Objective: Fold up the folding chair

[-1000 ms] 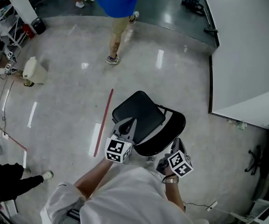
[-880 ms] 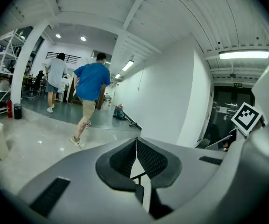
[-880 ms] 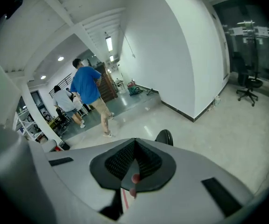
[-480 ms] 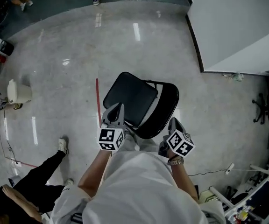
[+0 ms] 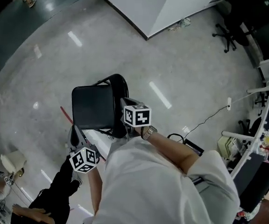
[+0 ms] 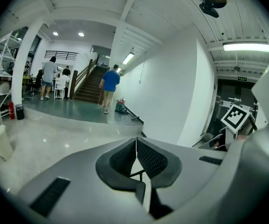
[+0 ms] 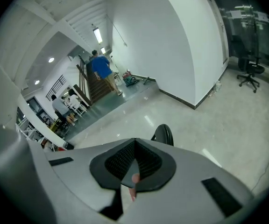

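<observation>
The black folding chair [image 5: 95, 107] stands unfolded on the grey floor, its seat toward the left and its curved backrest [image 5: 120, 85] on the right. My right gripper [image 5: 126, 104] is shut and empty, close against the backrest's near side; its view shows the backrest's top [image 7: 164, 135] just past the shut jaws [image 7: 134, 148]. My left gripper [image 5: 74, 135] hangs by the seat's near left corner, also shut with nothing in it [image 6: 135, 146]. Whether either gripper touches the chair is hidden.
A white partition wall [image 5: 172, 3] rises beyond the chair. A red strip [image 5: 65, 115] lies on the floor at the chair's left. A cable [image 5: 209, 120], an office chair [image 5: 228, 31] and cluttered desks [image 5: 265, 139] are at the right. A person's dark-trousered leg [image 5: 55, 195] is at lower left.
The head view has swung, so the chair now sits left of centre. My right gripper came down beside the backrest and my left sank to the seat's near corner. Both stayed shut.
</observation>
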